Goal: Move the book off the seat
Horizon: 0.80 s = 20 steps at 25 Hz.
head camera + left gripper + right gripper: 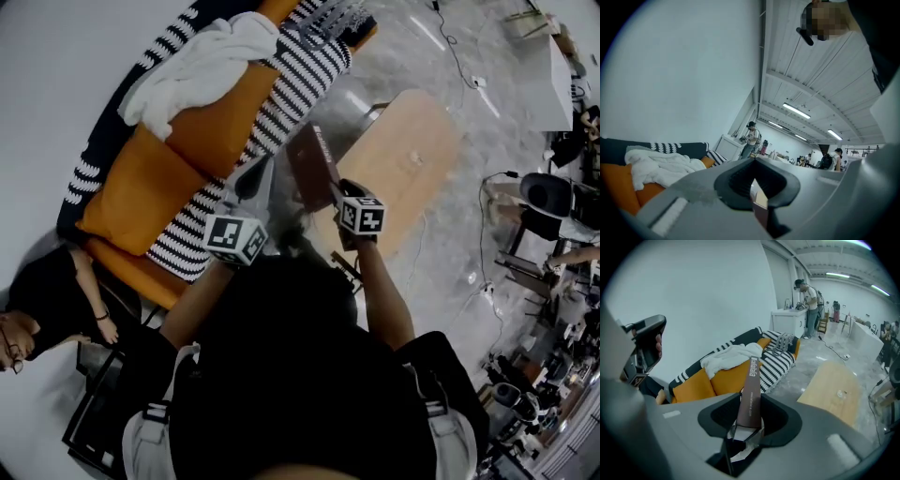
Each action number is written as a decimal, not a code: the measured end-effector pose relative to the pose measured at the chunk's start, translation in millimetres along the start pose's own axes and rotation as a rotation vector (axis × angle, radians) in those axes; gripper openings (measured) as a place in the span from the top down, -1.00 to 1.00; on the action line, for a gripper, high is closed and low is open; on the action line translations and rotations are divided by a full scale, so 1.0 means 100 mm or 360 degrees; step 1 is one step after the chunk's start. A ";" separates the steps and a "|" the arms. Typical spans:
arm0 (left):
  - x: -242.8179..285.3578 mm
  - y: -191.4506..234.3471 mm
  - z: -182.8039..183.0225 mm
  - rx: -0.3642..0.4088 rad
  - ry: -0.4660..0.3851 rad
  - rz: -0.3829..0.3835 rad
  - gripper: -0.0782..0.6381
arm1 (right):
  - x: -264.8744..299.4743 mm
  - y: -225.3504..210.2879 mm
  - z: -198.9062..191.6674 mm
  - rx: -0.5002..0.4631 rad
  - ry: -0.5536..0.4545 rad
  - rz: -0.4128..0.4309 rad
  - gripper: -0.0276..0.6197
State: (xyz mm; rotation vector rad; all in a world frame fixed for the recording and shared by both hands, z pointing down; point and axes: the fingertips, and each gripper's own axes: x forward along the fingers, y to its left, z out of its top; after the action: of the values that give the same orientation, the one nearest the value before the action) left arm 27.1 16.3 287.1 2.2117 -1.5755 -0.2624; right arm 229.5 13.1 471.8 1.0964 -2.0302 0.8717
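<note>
My right gripper [332, 190] is shut on a thin dark maroon book [310, 161] and holds it up in the air, over the floor between the sofa and a wooden table. In the right gripper view the book [751, 390] stands upright between the jaws of my right gripper [747, 427], spine toward the camera. The orange sofa [141, 187], its seat draped with a black-and-white striped throw [281, 94], lies to the left. My left gripper [249, 180] hovers at the seat's front edge with its jaws together and nothing in them.
A white blanket [202, 61] is heaped on the sofa back. The light wooden table [412, 155] stands right of the book. A person in black [56, 300] sits at the sofa's near end. A grey object [333, 19] lies at the far end.
</note>
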 end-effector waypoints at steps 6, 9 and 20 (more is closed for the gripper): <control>0.27 -0.40 -0.20 0.0026 0.0053 -0.0094 0.76 | -0.18 -0.43 -0.15 0.0088 -0.0026 -0.0046 0.46; 0.37 -0.53 -0.27 0.0036 0.0072 -0.0125 0.76 | -0.23 -0.59 -0.21 0.0131 -0.0045 -0.0061 0.46; 0.84 -1.18 -0.59 0.0116 0.0154 -0.0301 0.76 | -0.50 -1.26 -0.39 0.0274 -0.0114 -0.0136 0.46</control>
State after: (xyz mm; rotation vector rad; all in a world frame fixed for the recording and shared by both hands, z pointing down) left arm 180.0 -16.9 295.7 2.3950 -1.3475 -0.1513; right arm 369.8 12.2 483.8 1.3162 -1.9787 0.9901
